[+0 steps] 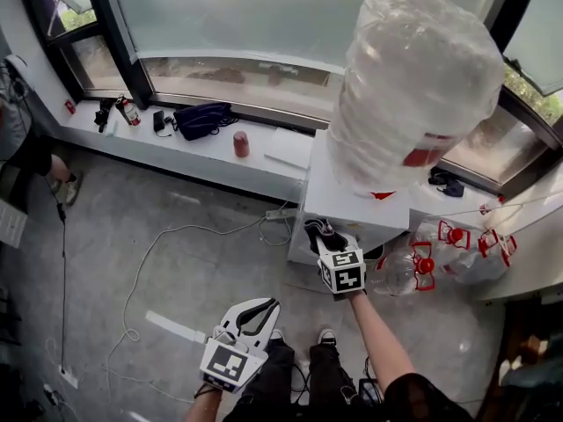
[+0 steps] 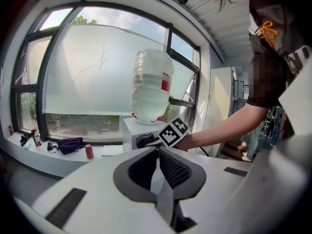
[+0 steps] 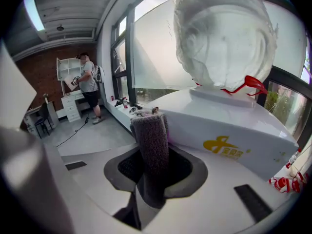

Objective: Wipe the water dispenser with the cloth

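The left gripper (image 1: 253,313) hangs low, jaws closed on nothing, well apart from the dispenser (image 1: 350,202). The right gripper (image 1: 324,234) clamps a rolled grey cloth (image 3: 151,140) at the dispenser's front edge, below the bottle (image 1: 413,86). Whether the cloth touches cannot be told. No wiped patch shows, so I judge nearly all the wiping is left.

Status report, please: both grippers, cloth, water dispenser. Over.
Right gripper shut on cloth, at water dispenser front edge. Left gripper shut, empty, held low. Nothing blocking.
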`<state>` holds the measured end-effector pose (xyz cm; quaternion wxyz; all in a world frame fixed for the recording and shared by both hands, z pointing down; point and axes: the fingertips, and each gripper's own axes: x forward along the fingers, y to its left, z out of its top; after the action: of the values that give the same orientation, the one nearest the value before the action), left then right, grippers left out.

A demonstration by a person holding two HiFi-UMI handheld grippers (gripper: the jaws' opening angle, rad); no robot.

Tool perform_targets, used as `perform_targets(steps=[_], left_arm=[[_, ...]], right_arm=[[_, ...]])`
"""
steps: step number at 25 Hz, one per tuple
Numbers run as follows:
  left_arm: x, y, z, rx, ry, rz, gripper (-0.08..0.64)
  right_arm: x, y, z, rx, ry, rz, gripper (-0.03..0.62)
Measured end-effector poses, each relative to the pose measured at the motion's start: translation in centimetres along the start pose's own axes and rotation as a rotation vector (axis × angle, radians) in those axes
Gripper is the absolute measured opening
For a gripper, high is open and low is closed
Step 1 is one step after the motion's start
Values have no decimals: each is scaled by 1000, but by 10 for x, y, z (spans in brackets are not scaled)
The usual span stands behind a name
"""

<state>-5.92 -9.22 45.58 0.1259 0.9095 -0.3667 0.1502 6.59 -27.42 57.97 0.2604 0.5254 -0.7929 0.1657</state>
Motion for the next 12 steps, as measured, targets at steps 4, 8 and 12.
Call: perform_targets(steps=[4,8,12], left_arm=[[15,-11,-6,-3,7,-4,29],[28,-27,-5,-27,10,15,29],[41,-49,2,-35,-2,22,29]], right_arm=[[-10,-30,-12,-3,6,-20,107],[-28,-62,-31,-1,25,-44,107],[-46,-102,-48,14,39,-75,109]])
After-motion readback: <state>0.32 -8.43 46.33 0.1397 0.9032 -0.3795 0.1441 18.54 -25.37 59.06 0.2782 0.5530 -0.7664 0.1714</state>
